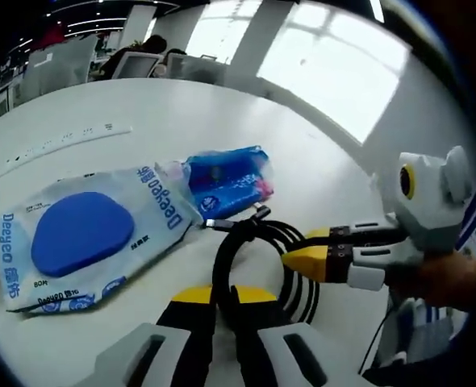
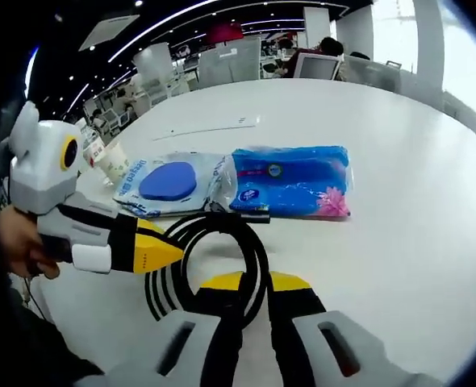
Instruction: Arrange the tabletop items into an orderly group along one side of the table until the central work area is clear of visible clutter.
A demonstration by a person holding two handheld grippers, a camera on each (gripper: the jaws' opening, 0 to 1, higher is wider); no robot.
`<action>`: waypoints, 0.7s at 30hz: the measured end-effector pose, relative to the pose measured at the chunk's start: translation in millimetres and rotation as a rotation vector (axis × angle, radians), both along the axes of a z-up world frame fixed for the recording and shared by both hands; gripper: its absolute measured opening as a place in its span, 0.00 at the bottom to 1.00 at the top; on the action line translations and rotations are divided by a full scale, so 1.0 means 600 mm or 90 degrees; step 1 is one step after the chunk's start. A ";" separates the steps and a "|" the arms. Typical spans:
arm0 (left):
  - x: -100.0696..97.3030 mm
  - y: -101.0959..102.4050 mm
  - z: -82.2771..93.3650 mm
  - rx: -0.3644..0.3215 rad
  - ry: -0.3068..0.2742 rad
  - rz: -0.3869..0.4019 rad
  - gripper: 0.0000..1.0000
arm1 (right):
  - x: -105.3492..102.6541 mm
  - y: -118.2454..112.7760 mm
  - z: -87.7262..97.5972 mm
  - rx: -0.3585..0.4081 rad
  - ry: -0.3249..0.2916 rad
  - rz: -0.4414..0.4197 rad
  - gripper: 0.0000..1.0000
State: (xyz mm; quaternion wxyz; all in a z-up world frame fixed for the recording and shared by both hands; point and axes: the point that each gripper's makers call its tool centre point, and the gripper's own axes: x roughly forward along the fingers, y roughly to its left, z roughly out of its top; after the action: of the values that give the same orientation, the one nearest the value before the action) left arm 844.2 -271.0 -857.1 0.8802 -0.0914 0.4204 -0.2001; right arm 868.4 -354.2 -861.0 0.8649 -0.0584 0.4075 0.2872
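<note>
Right gripper view: wipes pack (image 2: 172, 184) beside tissue pack (image 2: 293, 181), perhaps touching.

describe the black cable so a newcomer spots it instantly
On the white round table, look at the near edge in front of two flat packs: the wet wipes pack with a blue oval lid and the blue tissue pack. The coiled black cable lies there, both yellow-tipped grippers closed on its loops. It is the one dark, ring-shaped thing; its neighbours are flat blue-and-white packs.

Wet-wipes pack (image 1: 85, 238): "Deeyeo", printed twice.
</note>
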 end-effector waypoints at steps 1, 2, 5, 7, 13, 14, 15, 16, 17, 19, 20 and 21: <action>-0.008 0.001 0.002 0.003 0.003 -0.001 0.04 | -0.003 0.000 -0.001 0.000 0.003 -0.001 0.05; -0.014 -0.003 0.004 0.002 0.005 -0.002 0.04 | -0.006 0.000 -0.001 0.000 0.010 0.001 0.05; -0.027 -0.006 0.009 0.006 0.005 -0.007 0.04 | -0.016 0.004 -0.008 -0.017 0.033 0.017 0.05; -0.022 -0.002 0.001 0.013 0.001 -0.006 0.04 | -0.014 0.008 -0.005 -0.022 0.017 0.031 0.05; -0.019 0.005 -0.007 0.007 0.008 0.010 0.05 | -0.010 0.018 -0.010 -0.047 0.006 0.078 0.05; -0.017 0.007 -0.008 0.012 0.004 0.009 0.05 | -0.008 0.019 -0.011 -0.053 0.000 0.086 0.06; -0.015 0.008 -0.009 0.017 -0.001 0.009 0.06 | -0.008 0.020 -0.012 -0.063 -0.006 0.099 0.06; -0.015 0.009 -0.011 0.021 -0.001 0.007 0.06 | -0.009 0.020 -0.014 -0.071 -0.009 0.113 0.06; -0.013 0.010 -0.014 0.028 -0.008 0.001 0.06 | -0.009 0.020 -0.021 -0.077 -0.008 0.115 0.06; -0.011 0.012 -0.018 0.044 -0.014 -0.012 0.07 | -0.010 0.019 -0.018 -0.080 -0.013 0.121 0.07; -0.010 0.012 -0.019 0.046 -0.015 -0.013 0.07 | -0.010 0.019 -0.017 -0.087 -0.021 0.131 0.08; -0.010 0.013 -0.020 0.050 -0.015 -0.014 0.08 | -0.011 0.017 -0.017 -0.100 -0.029 0.141 0.07</action>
State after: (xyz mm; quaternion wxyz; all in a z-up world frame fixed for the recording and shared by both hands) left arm 838.4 -263.0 -869.3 0.8857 -0.0498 0.4188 -0.1940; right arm 861.6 -344.2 -870.9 0.8298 -0.1771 0.3999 0.3465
